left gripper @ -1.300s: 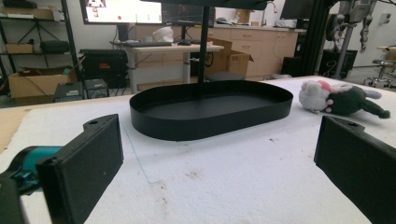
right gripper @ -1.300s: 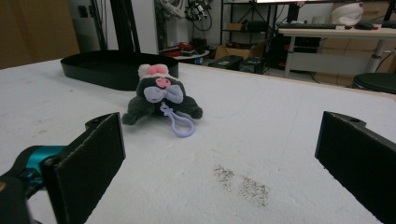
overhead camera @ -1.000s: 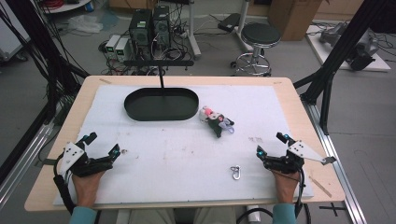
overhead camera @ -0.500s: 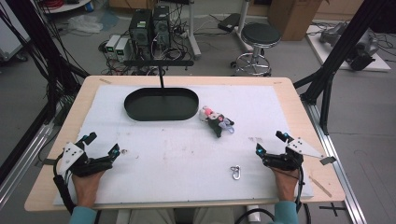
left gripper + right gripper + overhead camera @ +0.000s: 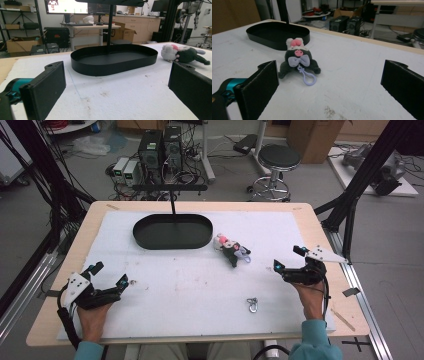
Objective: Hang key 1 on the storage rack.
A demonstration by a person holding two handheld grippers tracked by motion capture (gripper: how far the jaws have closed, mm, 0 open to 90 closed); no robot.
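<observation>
Looking down from the high view on a table under a white foam mat, with a hand-held gripper resting at each near corner. Holding nothing, the left gripper is sitting near the left edge with jaws spread wide. Likewise spread and empty, the right gripper is pointing across the mat toward a small plush toy lying just right of a black oval tray, near it but apart. Resting alone on the mat toward the near edge, between the two grippers and closer to the right one: a small metal clip. Riding on the right gripper, the right gripper view is bringing out what the overhead cannot: the toy lying with pink snout up, a lilac bow at its neck and a lilac clasp trailing toward the camera (grey body, white head). Looking low across the mat, the left gripper view is showing the tray dead ahead, its shallow wall and bare floor plain to see, with the toy off to the right, lying on its side.
</observation>
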